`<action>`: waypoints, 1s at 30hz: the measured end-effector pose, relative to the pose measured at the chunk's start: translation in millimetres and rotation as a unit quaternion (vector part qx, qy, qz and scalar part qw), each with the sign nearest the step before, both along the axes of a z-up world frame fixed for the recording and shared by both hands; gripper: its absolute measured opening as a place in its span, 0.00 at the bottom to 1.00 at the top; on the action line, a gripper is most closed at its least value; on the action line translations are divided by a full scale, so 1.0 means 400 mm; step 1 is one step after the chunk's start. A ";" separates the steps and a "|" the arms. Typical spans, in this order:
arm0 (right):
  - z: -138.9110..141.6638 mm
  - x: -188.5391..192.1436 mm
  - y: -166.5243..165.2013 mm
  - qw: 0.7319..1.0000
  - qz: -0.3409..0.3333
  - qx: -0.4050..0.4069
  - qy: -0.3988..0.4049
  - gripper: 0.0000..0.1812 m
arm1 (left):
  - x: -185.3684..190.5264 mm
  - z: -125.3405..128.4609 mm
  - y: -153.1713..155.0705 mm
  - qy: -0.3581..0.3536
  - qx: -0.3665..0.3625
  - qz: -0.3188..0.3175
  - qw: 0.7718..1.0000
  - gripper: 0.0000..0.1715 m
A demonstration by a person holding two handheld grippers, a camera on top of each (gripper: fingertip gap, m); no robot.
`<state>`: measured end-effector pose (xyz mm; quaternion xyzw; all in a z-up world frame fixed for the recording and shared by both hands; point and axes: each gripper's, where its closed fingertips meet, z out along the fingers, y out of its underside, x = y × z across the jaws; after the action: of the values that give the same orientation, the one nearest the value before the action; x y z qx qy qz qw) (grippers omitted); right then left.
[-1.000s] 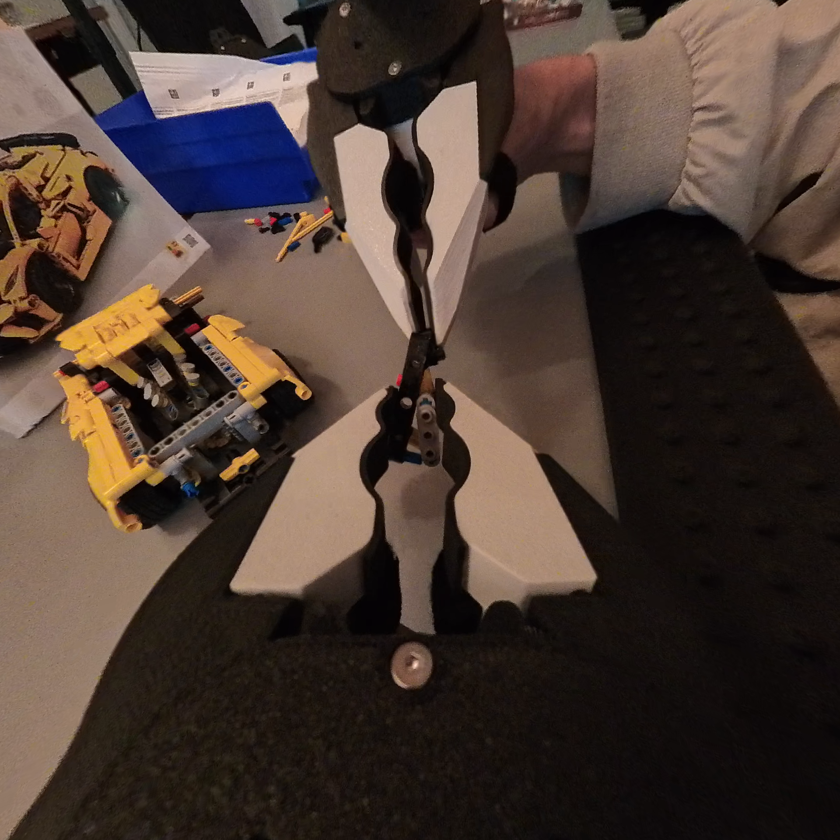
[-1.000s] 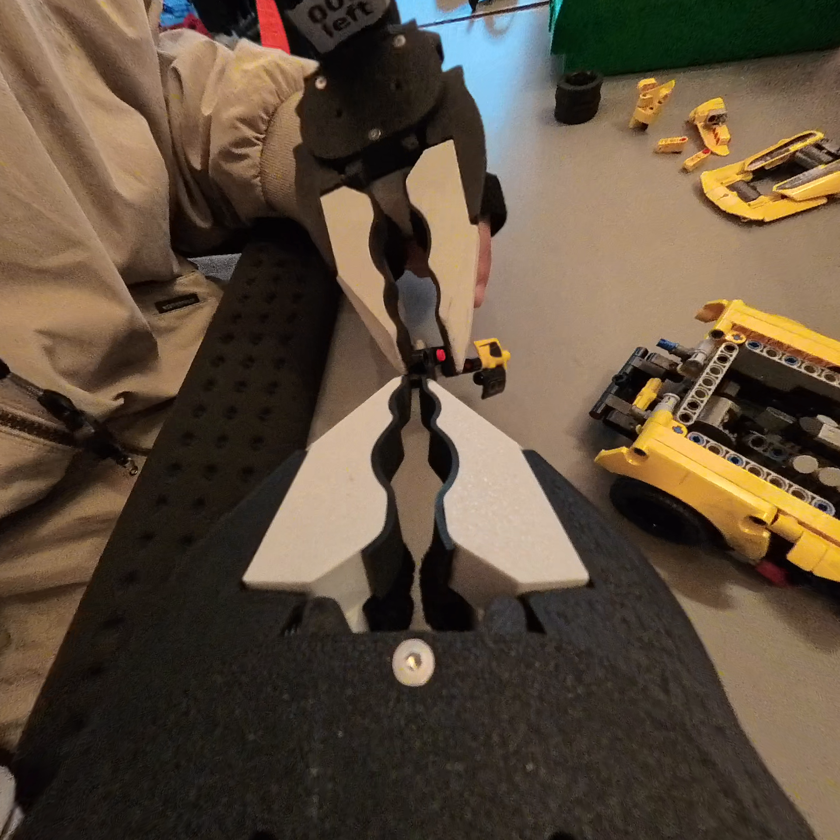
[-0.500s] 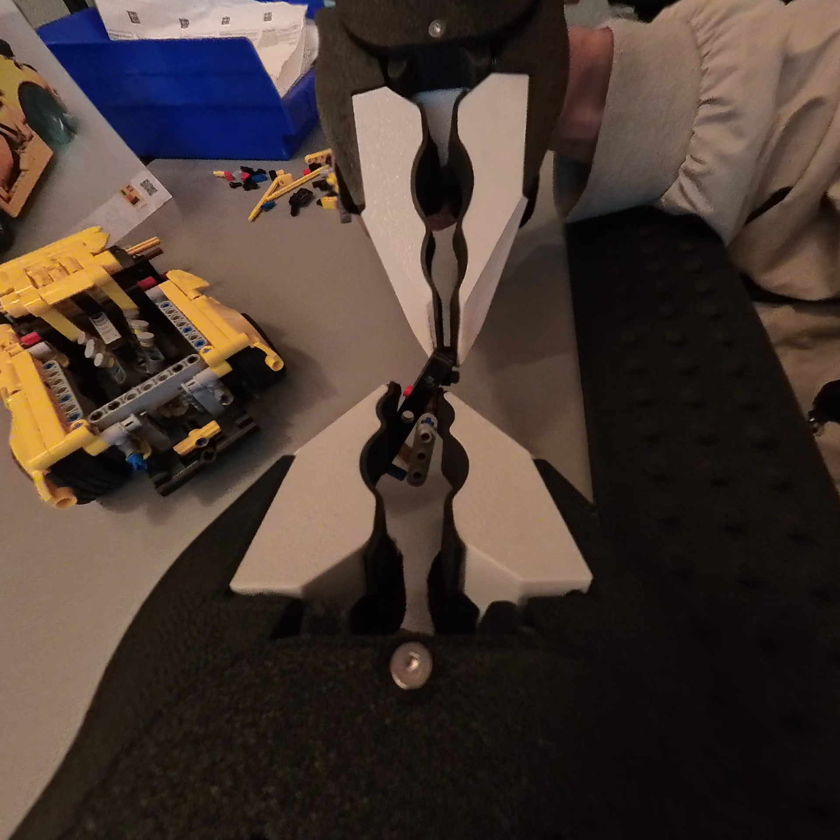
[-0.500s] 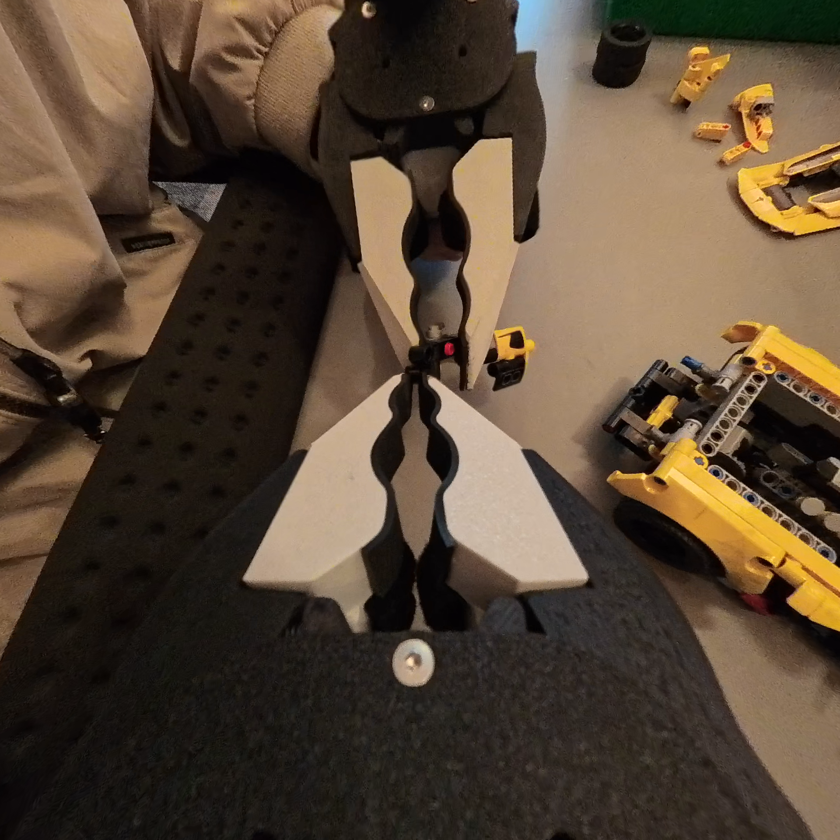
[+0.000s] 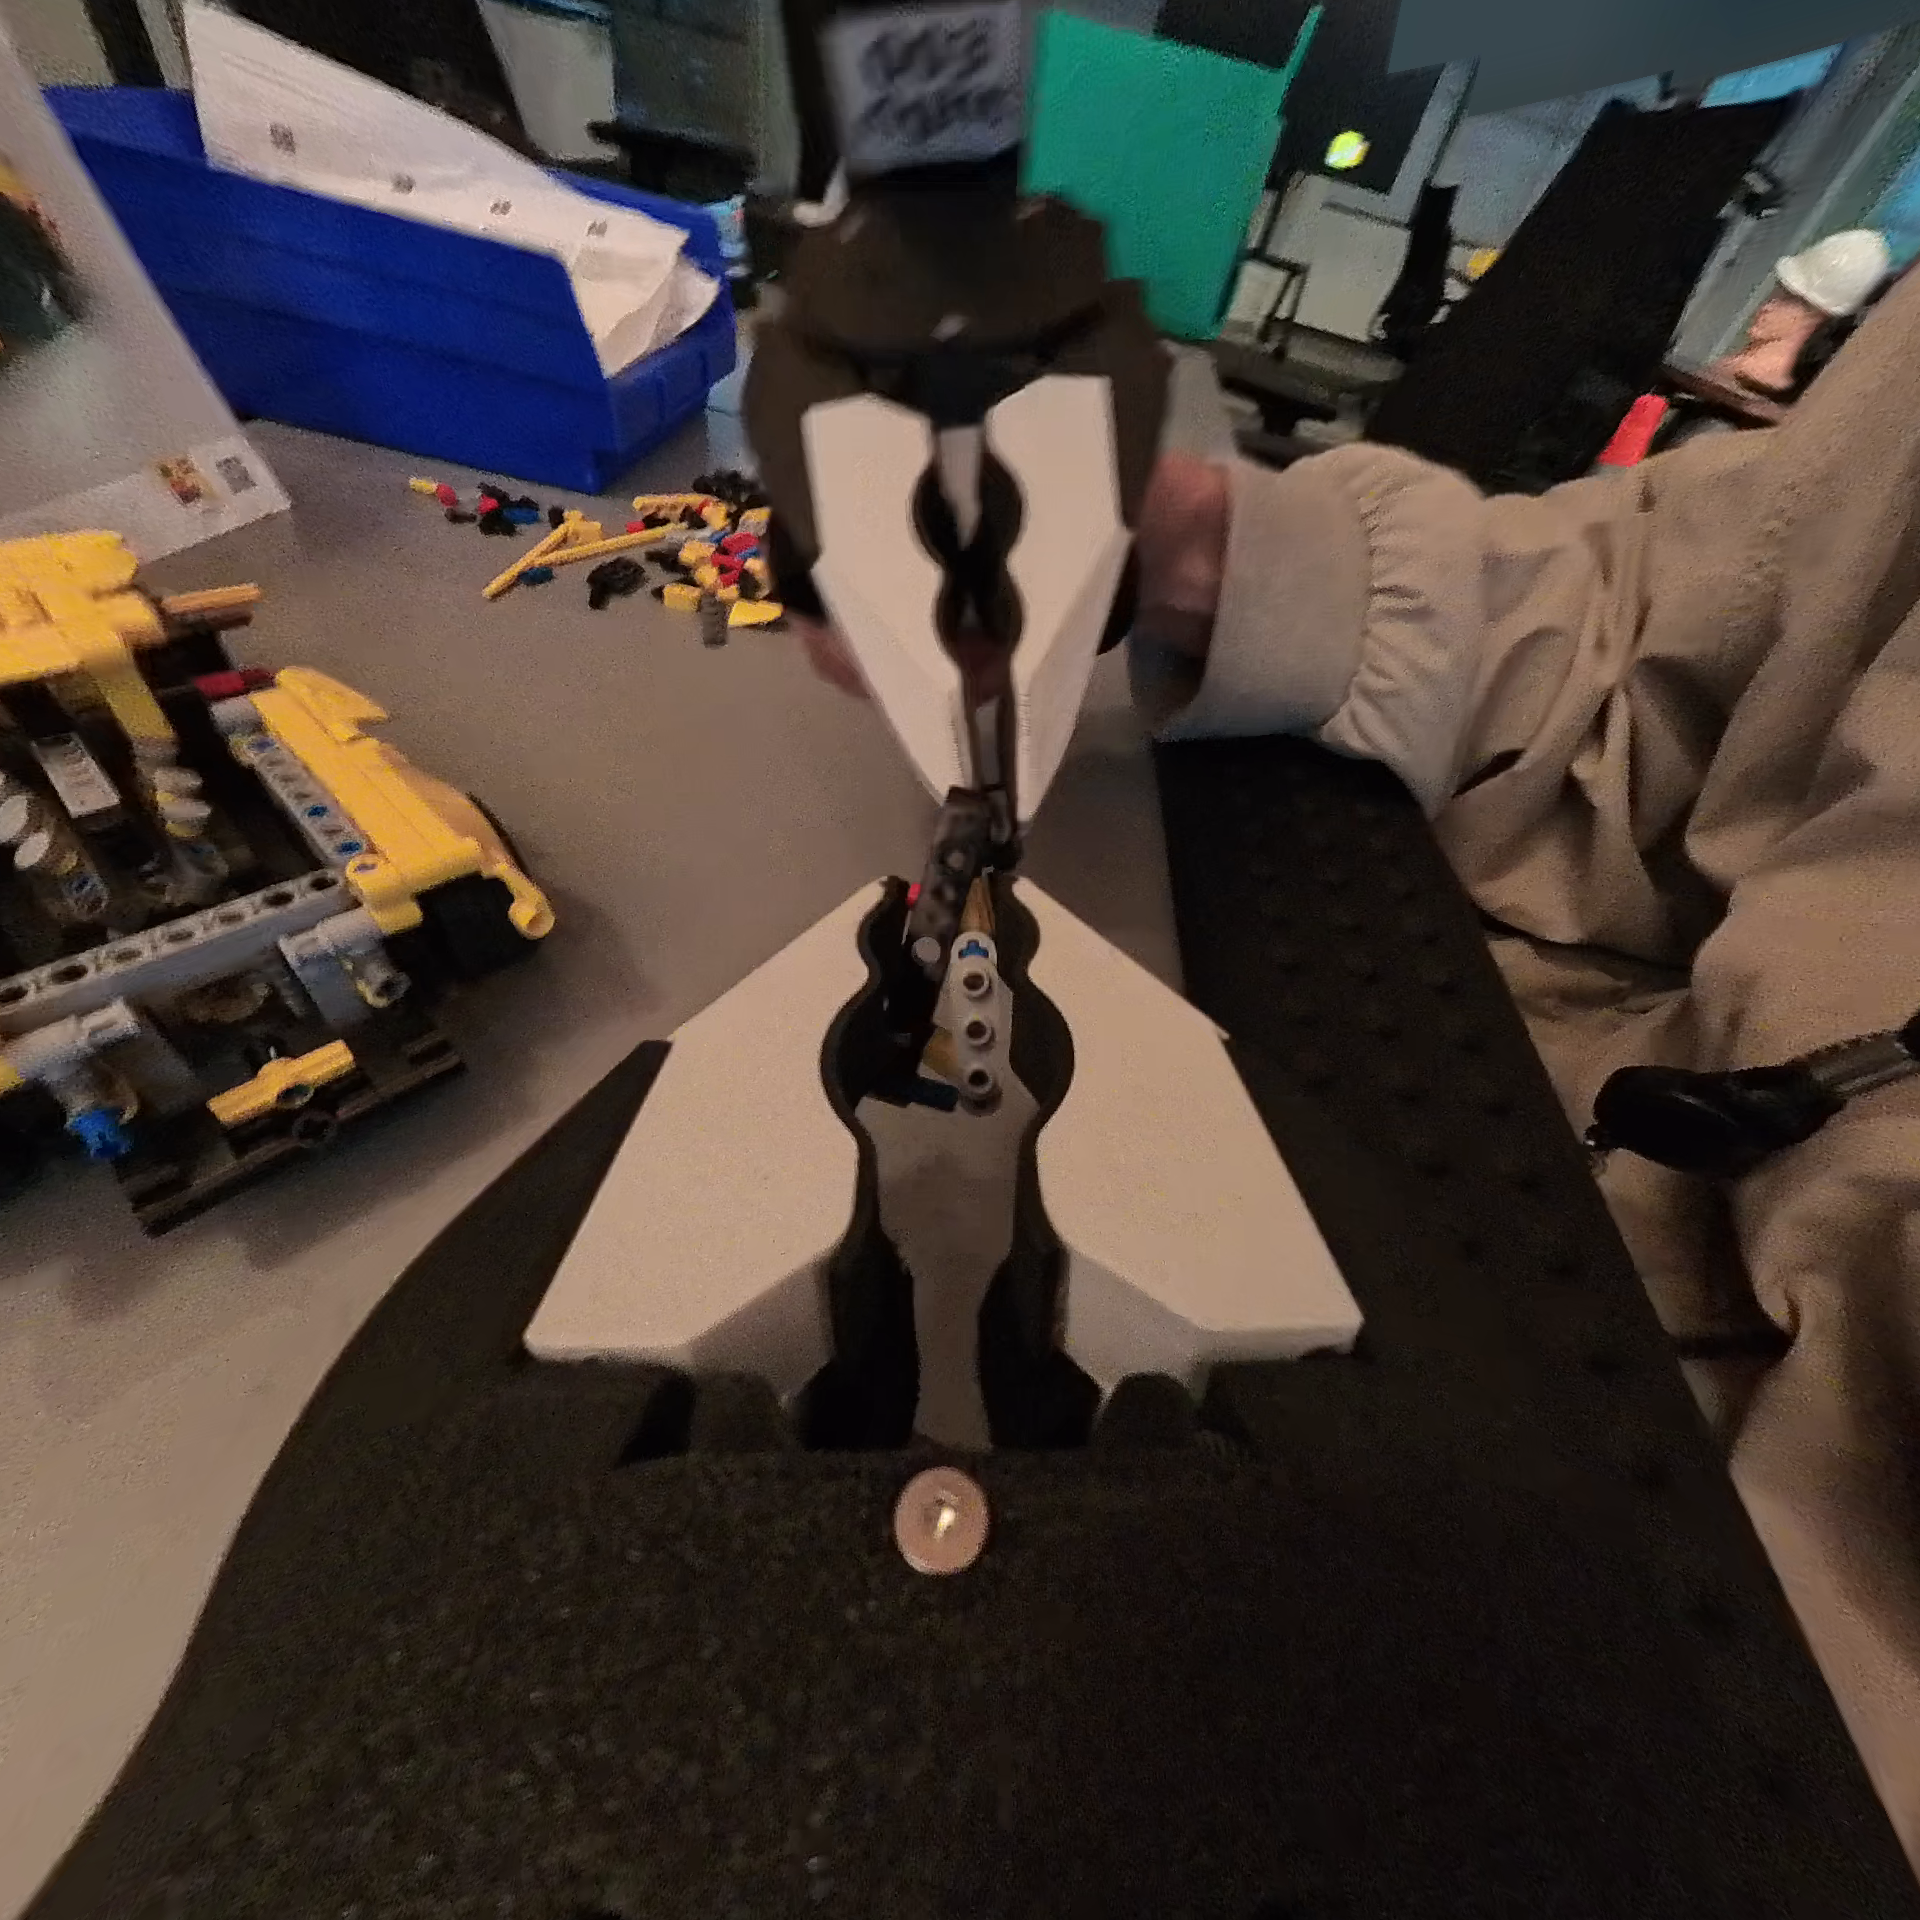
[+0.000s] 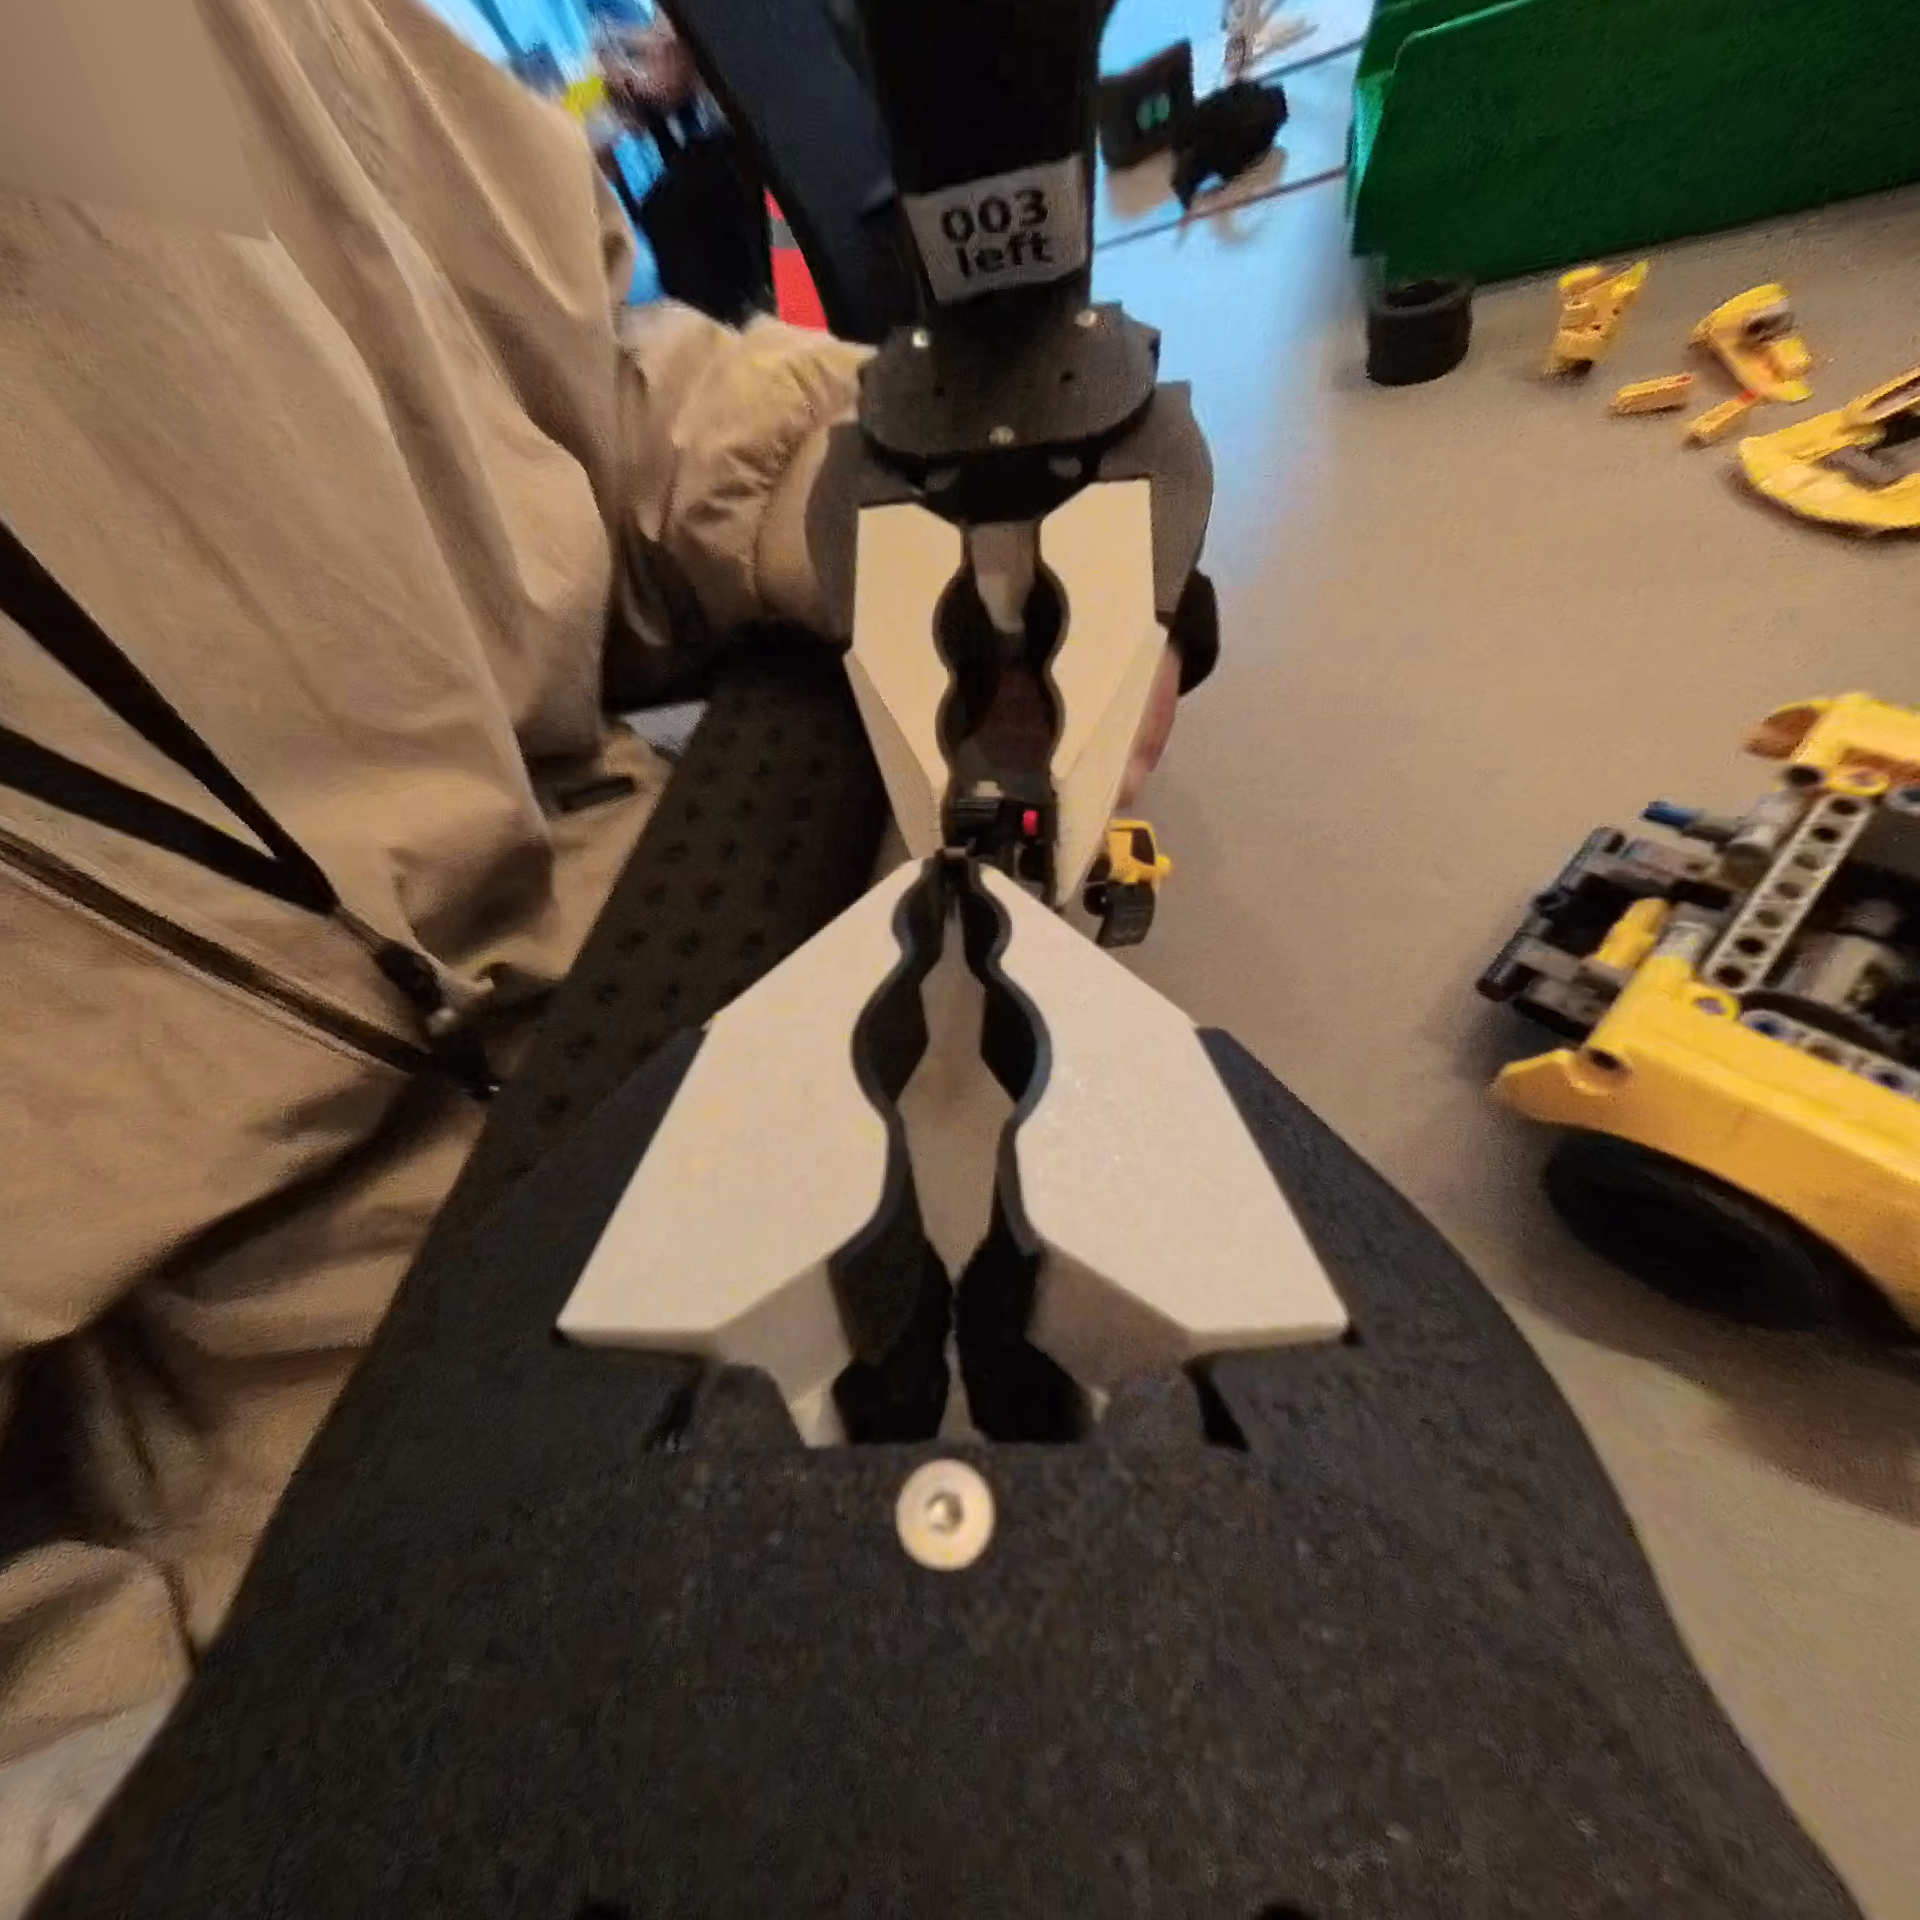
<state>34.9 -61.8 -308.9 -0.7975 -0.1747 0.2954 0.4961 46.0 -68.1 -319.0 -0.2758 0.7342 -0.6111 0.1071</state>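
Note:
My left gripper [image 5: 943,896] is shut on a small brick assembly [image 5: 961,1003] made of a black beam, a grey beam, a blue pin and a red pin. In the right wrist view a yellow part [image 6: 1127,868] of the assembly sticks out beside the left gripper [image 6: 1003,836]. My right gripper [image 6: 951,868] faces it tip to tip and is shut on the black end of the same assembly [image 6: 977,821]. The right gripper [image 5: 987,795] also shows in the left wrist view. Both are held above the grey table. A half-built yellow brick car [image 5: 260,862] stands beside them [image 6: 1766,997].
A blue bin [image 5: 416,312] with paper and a pile of loose small pieces [image 5: 644,551] lie behind. A green bin [image 6: 1662,125], a black tyre [image 6: 1418,327] and loose yellow parts [image 6: 1756,343] lie far right. A black perforated mat [image 5: 1351,987] and a person's beige sleeve [image 5: 1558,644] are close by.
Both grippers have tilted upward, so more of the room behind shows. They stay joined tip to tip on the small assembly. The car has slid toward each view's edge.

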 end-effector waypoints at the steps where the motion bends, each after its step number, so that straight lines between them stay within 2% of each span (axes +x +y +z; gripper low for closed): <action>1: 0.001 0.005 -0.002 1.000 -0.002 0.003 0.017 0.01 | 0.001 0.003 -0.001 -0.014 0.011 0.000 1.000 0.09; 4: 0.015 0.004 -0.012 0.996 0.012 0.010 0.083 0.01 | -0.008 0.006 -0.012 -0.041 0.035 0.005 0.999 0.13; 8: -0.014 0.010 0.011 0.998 -0.013 -0.006 0.059 0.01 | 0.009 -0.023 0.017 -0.031 0.071 0.034 0.996 0.10; 10: -0.023 0.014 0.021 1.000 -0.025 0.000 0.014 0.01 | 0.020 -0.029 0.031 -0.032 0.092 0.058 0.994 0.10; 14: -0.022 0.009 0.026 0.999 -0.032 0.019 -0.039 0.01 | 0.018 -0.024 0.037 0.020 0.039 0.057 0.997 0.09; 21: 0.003 -0.001 0.014 0.999 -0.018 0.041 -0.026 0.01 | 0.013 0.003 0.022 0.076 -0.043 0.031 0.996 0.09; 23: 0.019 0.004 0.015 0.998 -0.021 0.053 -0.009 0.01 | 0.018 0.017 0.022 0.064 -0.047 0.038 0.996 0.09; 24: 0.026 -0.017 0.004 0.998 0.012 0.056 0.017 0.01 | 0.029 0.010 0.032 0.069 -0.044 0.056 0.995 0.09; 25: 0.056 -0.086 -0.018 0.992 0.084 0.058 0.081 0.01 | 0.092 -0.006 0.115 0.067 -0.030 0.165 0.984 0.08; 26: 0.044 -0.152 -0.023 0.987 0.130 0.051 0.086 0.01 | 0.129 0.007 0.194 0.080 -0.061 0.219 0.970 0.08; 27: -0.017 -0.178 -0.006 0.990 0.134 0.012 0.031 0.01 | 0.136 0.047 0.235 0.070 -0.113 0.225 0.965 0.08; 28: -0.045 -0.148 0.016 0.995 0.105 -0.002 0.001 0.01 | 0.122 0.069 0.228 0.034 -0.096 0.213 0.972 0.09; 29: 0.002 -0.102 0.021 0.996 0.076 0.021 0.047 0.00 | 0.107 0.067 0.205 0.005 -0.057 0.205 0.977 0.09; 30: 0.043 -0.046 0.023 0.996 0.037 0.053 0.064 0.01 | 0.095 0.063 0.182 0.009 -0.060 0.189 0.980 0.09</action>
<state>16.3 -52.7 -291.6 -0.7425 -0.1870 0.3545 0.5367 83.8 4.6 -293.7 -0.4208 0.6318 -0.6204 0.1971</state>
